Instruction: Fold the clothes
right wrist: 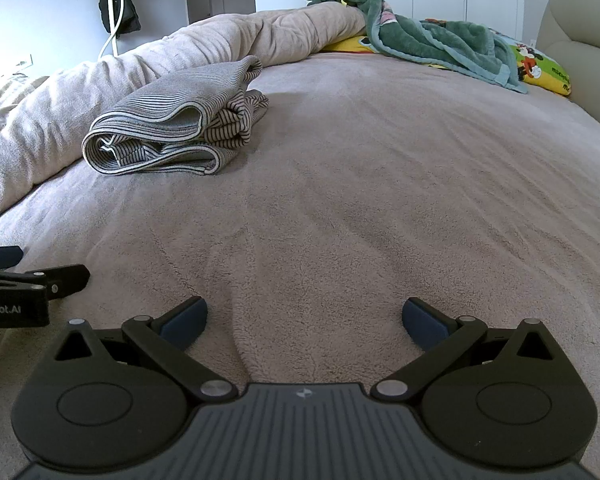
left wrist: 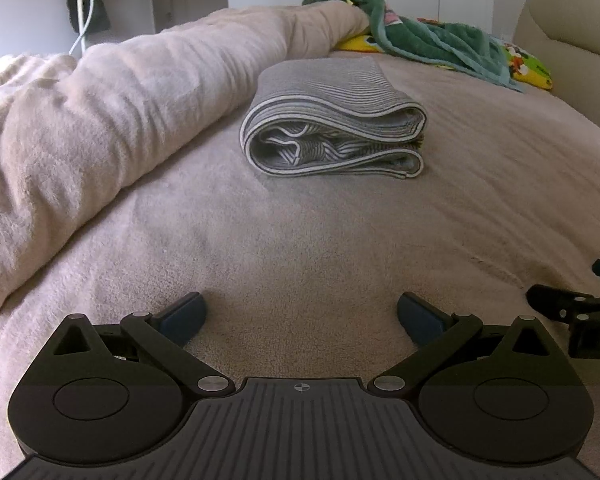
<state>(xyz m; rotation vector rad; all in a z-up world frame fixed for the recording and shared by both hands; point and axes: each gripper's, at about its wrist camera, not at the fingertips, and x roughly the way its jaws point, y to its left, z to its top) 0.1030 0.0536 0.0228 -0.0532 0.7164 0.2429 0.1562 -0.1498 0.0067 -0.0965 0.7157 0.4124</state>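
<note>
A grey striped garment (left wrist: 334, 120) lies folded into a compact stack on the beige bed cover (left wrist: 300, 240), well ahead of my left gripper (left wrist: 301, 314). That gripper is open, low over the cover, with nothing between its blue pads. In the right wrist view the same folded garment (right wrist: 176, 120) sits ahead to the left. My right gripper (right wrist: 304, 318) is open too, empty, just above the cover. Each gripper shows at the edge of the other's view: the right gripper (left wrist: 580, 316) and the left gripper (right wrist: 32, 288).
A bunched beige duvet (left wrist: 100, 112) runs along the left side. A green blanket (right wrist: 420, 32) lies over a yellow cartoon pillow (right wrist: 540, 68) at the far right. A beige headboard (right wrist: 584, 40) rises on the right. Dark clothes on a hanger (right wrist: 118, 4) hang at the back wall.
</note>
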